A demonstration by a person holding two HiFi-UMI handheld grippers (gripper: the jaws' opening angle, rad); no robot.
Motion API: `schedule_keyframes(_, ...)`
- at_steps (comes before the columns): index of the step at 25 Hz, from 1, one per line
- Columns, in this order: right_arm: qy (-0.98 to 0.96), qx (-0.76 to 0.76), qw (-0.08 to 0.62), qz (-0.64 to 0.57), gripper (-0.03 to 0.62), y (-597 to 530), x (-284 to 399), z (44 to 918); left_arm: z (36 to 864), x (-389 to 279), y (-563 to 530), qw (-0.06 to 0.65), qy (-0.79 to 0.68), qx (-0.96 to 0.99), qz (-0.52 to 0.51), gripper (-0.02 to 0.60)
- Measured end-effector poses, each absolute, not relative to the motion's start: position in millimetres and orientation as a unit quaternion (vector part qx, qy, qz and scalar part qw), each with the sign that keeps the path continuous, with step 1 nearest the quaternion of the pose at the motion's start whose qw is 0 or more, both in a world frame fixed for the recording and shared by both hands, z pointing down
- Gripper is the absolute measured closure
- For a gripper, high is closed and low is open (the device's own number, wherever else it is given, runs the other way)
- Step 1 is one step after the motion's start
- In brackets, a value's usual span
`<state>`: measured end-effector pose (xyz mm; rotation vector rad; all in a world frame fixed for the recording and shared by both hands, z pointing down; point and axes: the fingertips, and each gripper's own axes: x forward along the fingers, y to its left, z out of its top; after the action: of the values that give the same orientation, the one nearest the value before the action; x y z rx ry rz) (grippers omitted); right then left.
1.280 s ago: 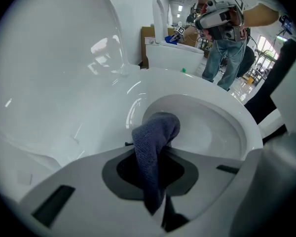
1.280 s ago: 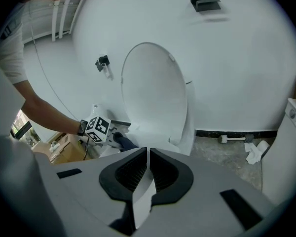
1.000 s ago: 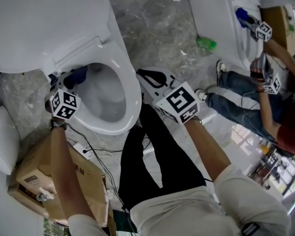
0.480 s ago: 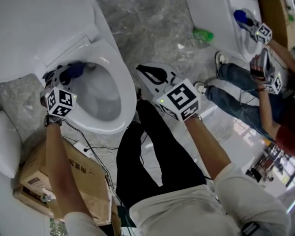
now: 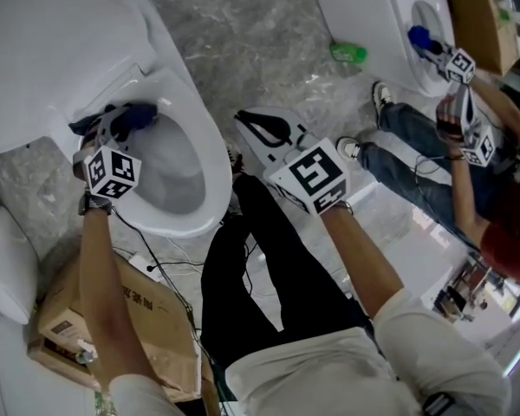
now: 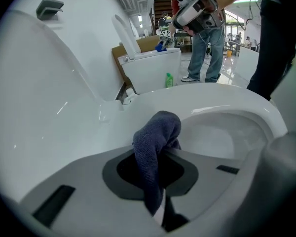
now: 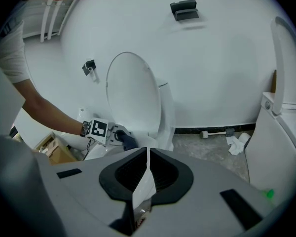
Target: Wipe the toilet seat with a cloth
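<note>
Cloth point(image 5: 137, 115) sits at toilet seat's point(image 5: 215, 167) rear edge.

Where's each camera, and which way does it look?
Head view: on the head, looking down at the seat; arms, legs, left gripper and right gripper show.
Left gripper view: on the left gripper, facing across the bowl; its jaws pinch the cloth.
Right gripper view: on the right gripper, facing the lid; shut jaws, left arm show.
Shared: all three show the cloth.

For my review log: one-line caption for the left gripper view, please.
Left gripper shut on a dark blue cloth at the rear of the white toilet seat, lid raised.
</note>
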<state>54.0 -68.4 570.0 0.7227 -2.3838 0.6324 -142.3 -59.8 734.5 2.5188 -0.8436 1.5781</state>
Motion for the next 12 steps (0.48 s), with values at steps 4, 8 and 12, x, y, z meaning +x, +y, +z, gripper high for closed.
schedule_keyframes(4, -0.889, 0.274, 0.283, 0.233, 0.554, -59, 58, 565, 724, -125, -69, 0.020, -0.283, 0.824, 0.491, 0.541)
schedule_keyframes(8, -0.892, 0.280, 0.271, 0.229, 0.554, -48, 59, 552, 700, -103, -72, 0.035, -0.320, 0.840, 0.438, 0.541)
schedule_keyframes(12, -0.894, 0.291, 0.254, 0.229, 0.554, -42, 63, 539, 668, -82, -77, 0.059, -0.369, 0.854, 0.361, 0.541)
